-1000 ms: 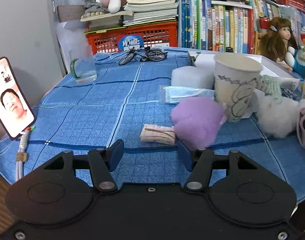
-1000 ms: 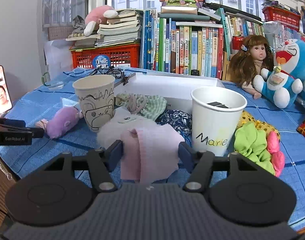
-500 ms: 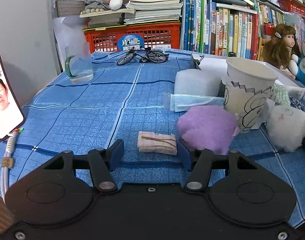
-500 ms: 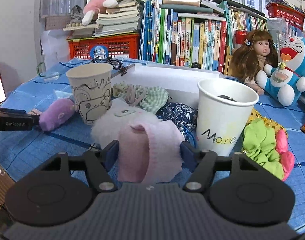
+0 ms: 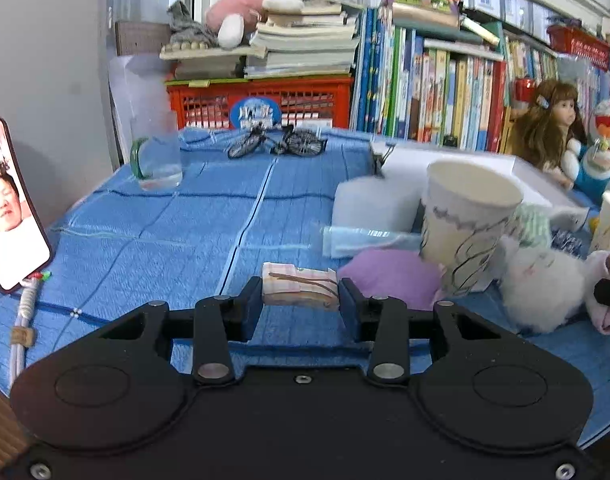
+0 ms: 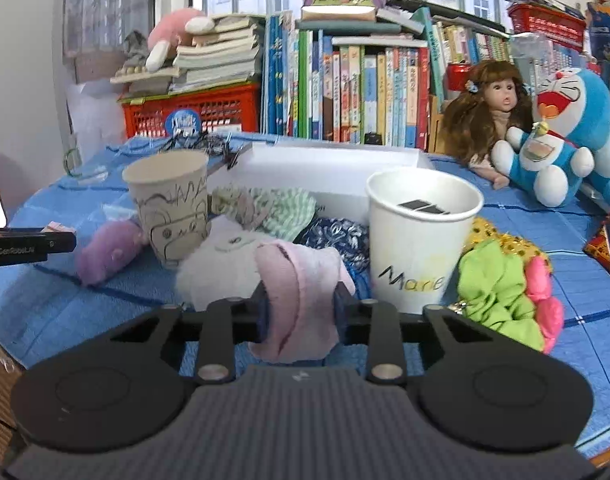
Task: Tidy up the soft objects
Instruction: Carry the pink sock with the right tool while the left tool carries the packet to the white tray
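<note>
Inside Marie cup (image 6: 423,240) dark strips; left gripper (image 5: 300,294) jaws grasping folded cloth (image 5: 301,286), right gripper (image 6: 301,310) jaws pink sock (image 6: 299,300)

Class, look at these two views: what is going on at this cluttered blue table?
A person is sorting soft items with two handheld grippers. The right gripper has its jaws closed on a pale pink fabric piece beside the white "Marie" paper cup. The left gripper brackets a small folded banded cloth bundle on the blue tablecloth.

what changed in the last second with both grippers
The left hand-held gripper moved in and narrowed around the folded cloth bundle. The right hand-held gripper closed on the pink cloth, bunching it. The cups, purple plush and white fluffy toy stayed put.
</note>
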